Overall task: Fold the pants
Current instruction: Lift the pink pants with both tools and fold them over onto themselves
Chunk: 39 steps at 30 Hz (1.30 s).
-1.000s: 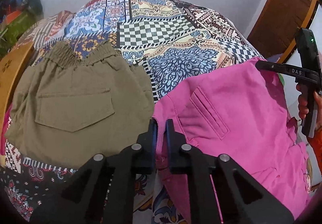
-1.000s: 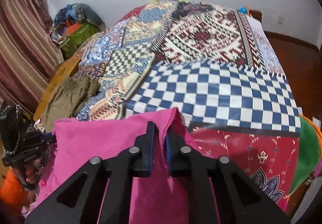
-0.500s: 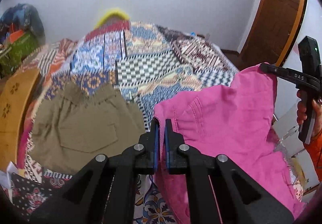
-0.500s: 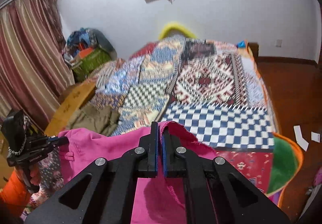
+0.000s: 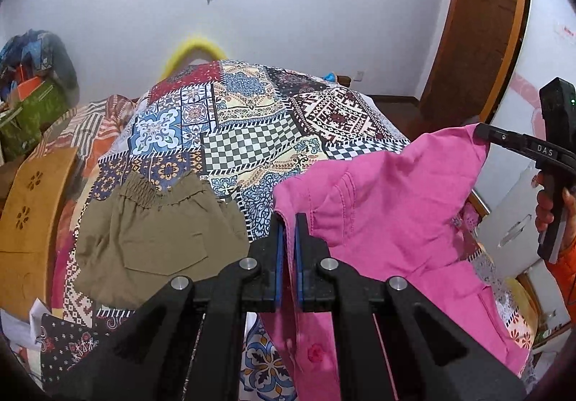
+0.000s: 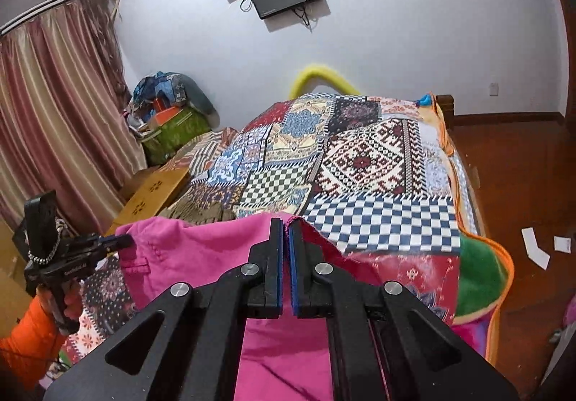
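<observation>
Above the bed with the patchwork cover (image 5: 252,134), the left gripper (image 5: 287,242) and right gripper (image 6: 287,249) each pinch a corner of the soft pink cotton pants (image 5: 388,206). The pants hang between them, lifted for folding. Next, I think, they must lay them flat.

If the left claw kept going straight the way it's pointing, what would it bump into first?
Probably the quilt on the bed. The left claw is shut on the pink pants' edge and points down past the olive shorts toward the checkered patch. Depth is hard to judge.
</observation>
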Tool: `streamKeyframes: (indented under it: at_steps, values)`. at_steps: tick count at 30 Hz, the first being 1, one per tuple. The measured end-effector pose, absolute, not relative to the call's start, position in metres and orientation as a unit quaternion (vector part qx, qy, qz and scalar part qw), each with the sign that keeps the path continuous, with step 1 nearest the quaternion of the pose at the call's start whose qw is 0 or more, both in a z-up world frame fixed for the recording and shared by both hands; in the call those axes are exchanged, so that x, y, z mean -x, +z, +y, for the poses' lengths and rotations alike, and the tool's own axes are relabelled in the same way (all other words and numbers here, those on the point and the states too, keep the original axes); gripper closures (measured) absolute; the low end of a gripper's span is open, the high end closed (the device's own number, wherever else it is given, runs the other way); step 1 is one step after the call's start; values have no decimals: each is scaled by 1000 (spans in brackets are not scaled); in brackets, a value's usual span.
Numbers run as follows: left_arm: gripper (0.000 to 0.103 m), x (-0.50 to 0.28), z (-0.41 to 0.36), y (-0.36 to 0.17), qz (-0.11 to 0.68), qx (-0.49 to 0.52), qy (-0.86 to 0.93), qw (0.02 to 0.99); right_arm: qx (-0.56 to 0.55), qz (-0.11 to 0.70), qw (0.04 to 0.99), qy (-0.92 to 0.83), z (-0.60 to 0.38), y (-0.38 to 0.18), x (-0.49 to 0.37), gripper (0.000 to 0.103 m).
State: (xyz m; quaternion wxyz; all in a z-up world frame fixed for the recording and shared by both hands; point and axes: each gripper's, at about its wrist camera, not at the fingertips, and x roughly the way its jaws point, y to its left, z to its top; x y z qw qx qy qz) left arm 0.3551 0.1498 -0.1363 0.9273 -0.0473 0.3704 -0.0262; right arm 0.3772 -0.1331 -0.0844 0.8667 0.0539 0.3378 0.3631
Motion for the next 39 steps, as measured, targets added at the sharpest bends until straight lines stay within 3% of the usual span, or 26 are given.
streamKeyframes:
  at_steps: [24, 39]
  values:
    - [98, -250, 120, -99, 343, 33, -67, 936, -73, 313, 864, 387, -169, -49, -266, 101]
    - [98, -185, 101, -100, 353, 21, -79, 932, -109, 332, 860, 373, -199, -63, -202, 101]
